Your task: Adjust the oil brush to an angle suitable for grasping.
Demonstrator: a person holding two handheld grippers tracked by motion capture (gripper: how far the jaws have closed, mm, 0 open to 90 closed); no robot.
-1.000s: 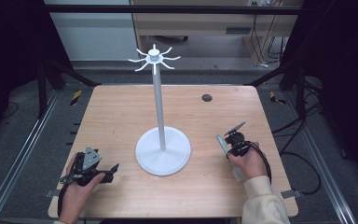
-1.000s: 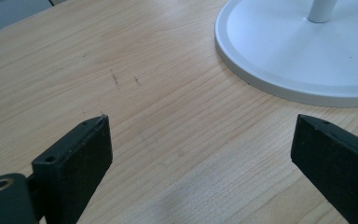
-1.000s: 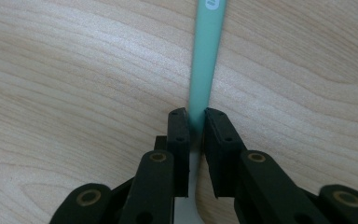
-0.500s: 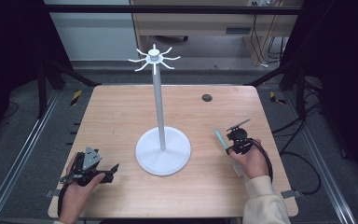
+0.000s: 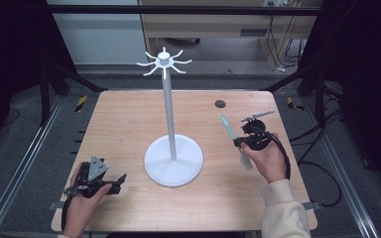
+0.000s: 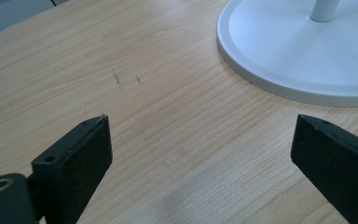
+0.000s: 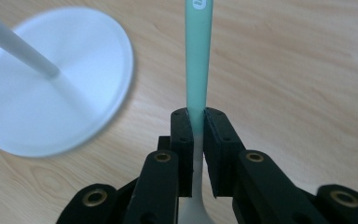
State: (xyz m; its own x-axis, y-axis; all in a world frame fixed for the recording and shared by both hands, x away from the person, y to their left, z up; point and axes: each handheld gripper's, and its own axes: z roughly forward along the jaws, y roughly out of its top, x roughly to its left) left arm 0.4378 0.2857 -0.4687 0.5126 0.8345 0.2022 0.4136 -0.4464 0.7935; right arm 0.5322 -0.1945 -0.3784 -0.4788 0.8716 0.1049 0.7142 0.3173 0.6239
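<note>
Grey flooring and dark metal framing are surrounding a light wooden counter (image 5: 129, 124), where a white stand (image 5: 173, 159) with a round base, a tall thin pole and a ring of short hooks at its top is standing near the middle. At the near left corner, a person's left hand (image 5: 82, 206) is holding the left hand-held gripper (image 5: 115, 184) low over the wood, pointing toward the stand's base; in the left gripper view its two black jaws are standing wide apart with nothing between them, bare wood grain and the edge of the white base (image 6: 303, 56) lying ahead. To the right of the stand, the right hand (image 5: 268, 159), in a cream sleeve (image 5: 284, 213), is holding the right hand-held gripper (image 5: 241, 144), whose jaws are clamping a slim tool with a pale green handle (image 5: 226, 126) that is angling up and away toward the far side of the counter. In the right gripper view the jaws are pressing tight on the tool where the green handle (image 7: 198, 60) is fading into a white end (image 7: 193, 205), with the stand's base blurring at the left. A small dark round spot (image 5: 220, 104) is sitting on the counter's far right part.
</note>
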